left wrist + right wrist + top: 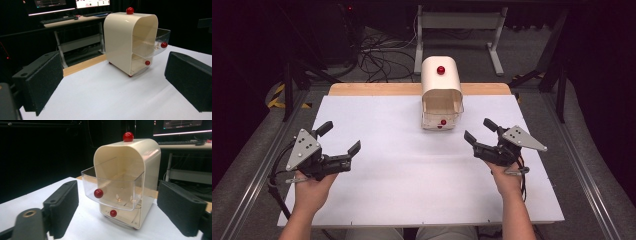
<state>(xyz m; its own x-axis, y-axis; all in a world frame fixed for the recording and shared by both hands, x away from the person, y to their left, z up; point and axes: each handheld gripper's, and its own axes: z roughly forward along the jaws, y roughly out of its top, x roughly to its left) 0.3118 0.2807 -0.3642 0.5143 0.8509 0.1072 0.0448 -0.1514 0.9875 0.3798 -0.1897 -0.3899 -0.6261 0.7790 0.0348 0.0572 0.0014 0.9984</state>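
Upper drawer is pulled out at frame centre. Right gripper fingers are spread, empty; left gripper likewise. The red knob should be pinched squarely.

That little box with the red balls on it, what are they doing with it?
A person sits at the white table with a gripper in each hand. The cream drawer box stands at the far side of the table. Its clear upper drawer is pulled out partway, while the lower drawer sits in. The left gripper and right gripper both hover open over the table, apart from the box, holding nothing. The upper drawer seems to have a few small things inside, too small to make out.
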